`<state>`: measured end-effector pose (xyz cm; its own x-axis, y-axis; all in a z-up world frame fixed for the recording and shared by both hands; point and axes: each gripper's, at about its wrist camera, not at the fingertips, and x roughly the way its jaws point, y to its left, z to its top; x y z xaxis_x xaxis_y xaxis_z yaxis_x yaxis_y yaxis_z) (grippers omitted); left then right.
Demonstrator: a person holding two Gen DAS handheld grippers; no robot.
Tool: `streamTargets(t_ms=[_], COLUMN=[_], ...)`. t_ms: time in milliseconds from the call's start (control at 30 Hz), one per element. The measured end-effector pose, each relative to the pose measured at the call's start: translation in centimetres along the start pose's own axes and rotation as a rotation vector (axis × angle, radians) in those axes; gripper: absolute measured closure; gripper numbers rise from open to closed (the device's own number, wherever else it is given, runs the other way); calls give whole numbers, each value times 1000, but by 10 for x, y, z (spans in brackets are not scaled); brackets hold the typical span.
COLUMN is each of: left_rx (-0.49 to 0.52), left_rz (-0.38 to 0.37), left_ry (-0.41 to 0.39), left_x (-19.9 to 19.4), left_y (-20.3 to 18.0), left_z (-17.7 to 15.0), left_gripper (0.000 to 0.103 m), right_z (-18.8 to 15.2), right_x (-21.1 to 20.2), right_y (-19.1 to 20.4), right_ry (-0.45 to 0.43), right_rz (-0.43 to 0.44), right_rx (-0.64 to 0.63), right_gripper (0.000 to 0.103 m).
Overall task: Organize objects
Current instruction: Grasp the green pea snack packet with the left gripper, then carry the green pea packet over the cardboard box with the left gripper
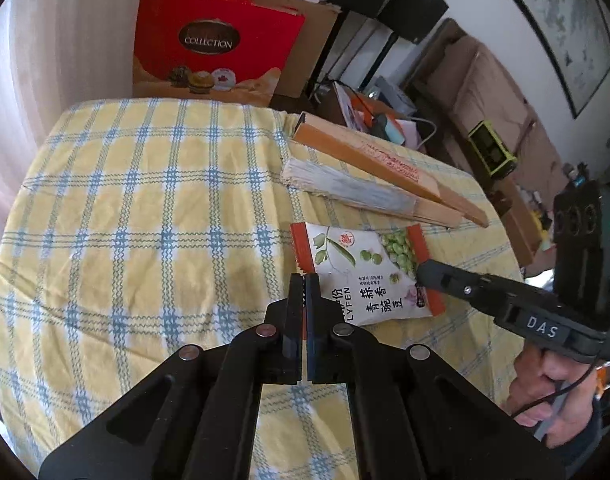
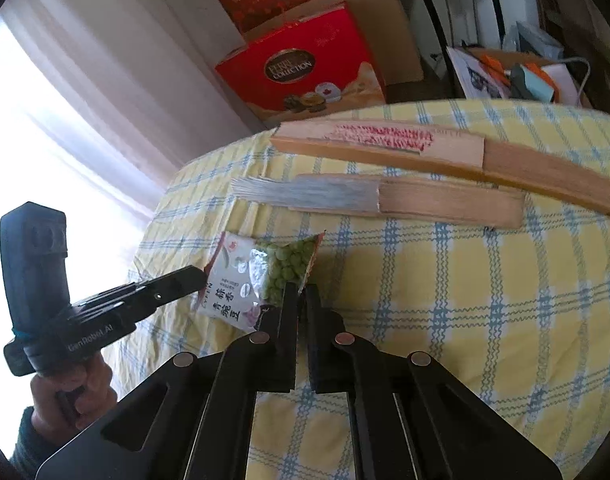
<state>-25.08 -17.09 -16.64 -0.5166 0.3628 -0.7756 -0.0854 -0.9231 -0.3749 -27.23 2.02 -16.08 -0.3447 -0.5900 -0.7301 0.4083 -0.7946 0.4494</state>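
Left wrist view shows a table under a yellow cloth checked in blue and white (image 1: pixel 145 200), spread ahead of my left claw (image 1: pixel 304 280). Past its far edge a red chocolate gift box (image 1: pixel 213 48) stands against brown cardboard beside a pale curtain, and off to the right the room is crowded with a brown sofa and a framed picture on the wall. Two folded paper fans with wooden ribs lie beyond my claws: the longer tan fan with red print (image 1: pixel 385 164) is farther off, the shorter grey-white fan (image 1: pixel 357 192) nearer, the two side by side and seemingly touching at one end.

The white snack packet of green peas with orange-red end seals (image 1: pixel 365 272) lies flat on the cloth just ahead and to the right of my left claw. That claw is clenched, and the orange edge of the packet's near left corner shows between its pads, so I am gripping the packet there. My right claw (image 1: pixel 419 270) comes in from the right, closed on the packet's opposite edge.

From the right wrist the packet (image 2: pixel 265 272) sits just ahead and left of my right claw (image 2: pixel 301 290), whose jaws are pinched together on its lower right corner, I think; the tip hides the contact. My left claw (image 2: pixel 201 274) meets the packet's left edge.
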Motion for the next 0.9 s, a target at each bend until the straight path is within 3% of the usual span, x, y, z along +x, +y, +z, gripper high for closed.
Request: streamTargets(t_ms=[333,600,900], left_rx=[20,62,111], left_rz=[8,22,34], left_ry=[-73,-175,-220], left_x=[-51,-121,-167], left_y=[-25,-56,-98], left_z=[3,7,2], left_gripper=[103,103,103], right_z=[4,4,-6], right_x=[-42,-98,-153], right_y=[24,62,84], right_ry=[-75,-158,-225], right_rz=[10,29,25], right_rx=[-62,-134,-164], right_gripper=[101,101,101])
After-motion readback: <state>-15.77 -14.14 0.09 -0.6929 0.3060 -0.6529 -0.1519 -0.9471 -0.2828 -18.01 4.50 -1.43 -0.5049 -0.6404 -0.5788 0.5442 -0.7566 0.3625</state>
